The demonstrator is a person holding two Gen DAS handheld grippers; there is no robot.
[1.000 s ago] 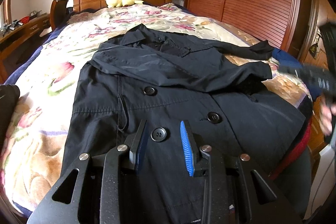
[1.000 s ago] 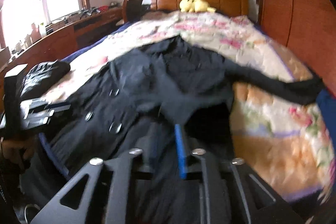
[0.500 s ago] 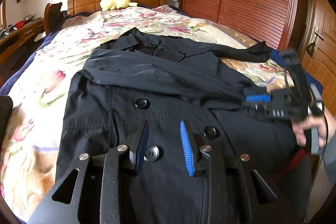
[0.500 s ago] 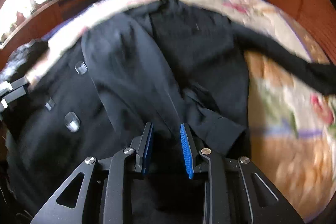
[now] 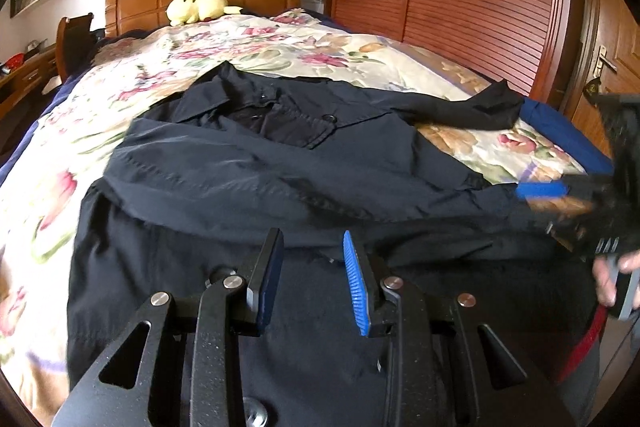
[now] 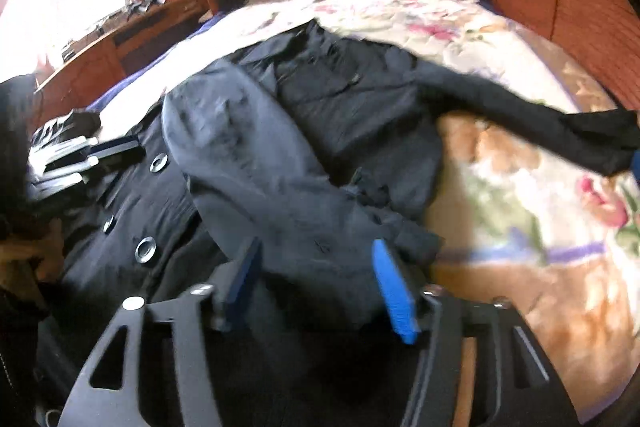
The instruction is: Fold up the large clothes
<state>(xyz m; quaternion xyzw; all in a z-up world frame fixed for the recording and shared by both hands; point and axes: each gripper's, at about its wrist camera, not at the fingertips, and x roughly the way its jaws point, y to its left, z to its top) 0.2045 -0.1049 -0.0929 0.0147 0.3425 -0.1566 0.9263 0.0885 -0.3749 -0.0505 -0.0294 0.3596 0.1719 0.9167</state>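
The coat (image 5: 256, 187) lies flat on the bed (image 5: 80, 155), one sleeve folded across its front and the other sleeve (image 6: 520, 111) out to the side. The left gripper (image 5: 312, 279) and right gripper (image 6: 320, 283) hang just over it, fingers spread and holding nothing. The cloth looks slippery, so a thin pinch could let the folded sleeve slide off.

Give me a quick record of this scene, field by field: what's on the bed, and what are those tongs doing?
garment: dark coat, spread on the bed, one sleeve folded across its front
other sleeve: stretched out sideways
bed cover: floral quilt
by headboard: yellow plush toy
left tongs: open, over coat, empty
right tongs: open, over folded sleeve, empty
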